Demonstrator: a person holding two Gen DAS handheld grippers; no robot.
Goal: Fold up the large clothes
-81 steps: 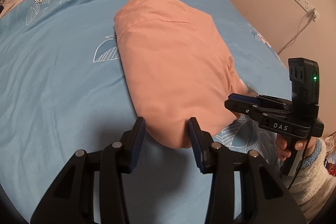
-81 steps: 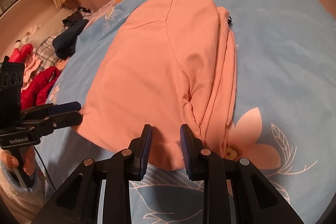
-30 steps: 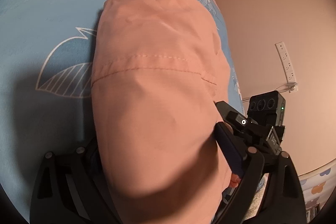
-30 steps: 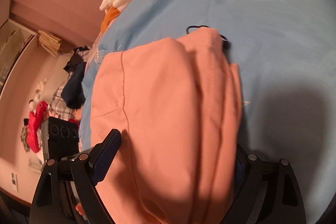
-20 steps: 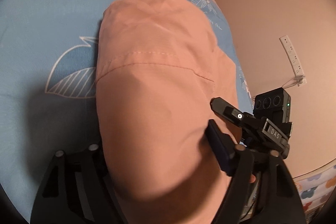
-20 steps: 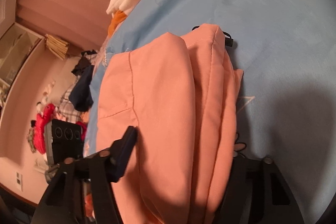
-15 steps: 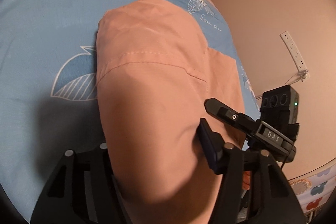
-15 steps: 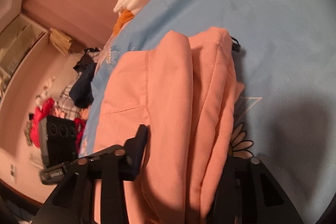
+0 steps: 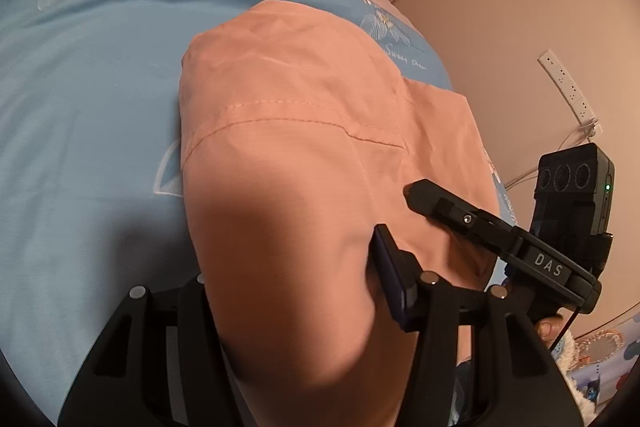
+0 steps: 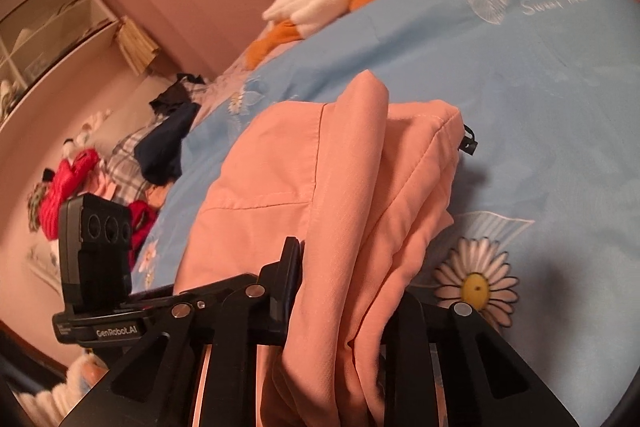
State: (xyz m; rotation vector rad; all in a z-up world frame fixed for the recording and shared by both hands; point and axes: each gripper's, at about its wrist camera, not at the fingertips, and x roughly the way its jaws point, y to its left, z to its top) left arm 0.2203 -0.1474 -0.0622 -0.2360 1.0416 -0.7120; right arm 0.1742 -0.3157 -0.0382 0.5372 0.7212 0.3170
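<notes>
Both the left gripper (image 9: 296, 291) and right gripper (image 10: 344, 291) clamped the folded salmon-pink cotton garment (image 9: 320, 147), right jaws closing. Layers looked loosely stacked; an uneven lift off the light-blue floral bed cover (image 9: 80, 107) could spill the inner folds.

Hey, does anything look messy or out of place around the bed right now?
Yes. A heap of clothes, red, dark and plaid, lies jumbled beside the blue bedspread. On the bed, the folded pink garment shows uneven layers along its side, with a small black loop poking out.

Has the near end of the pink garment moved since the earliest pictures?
Yes. The pink garment's near end, earlier flat on the blue bedsheet, now hangs raised between the right gripper's closing fingers, above the daisy print.
</notes>
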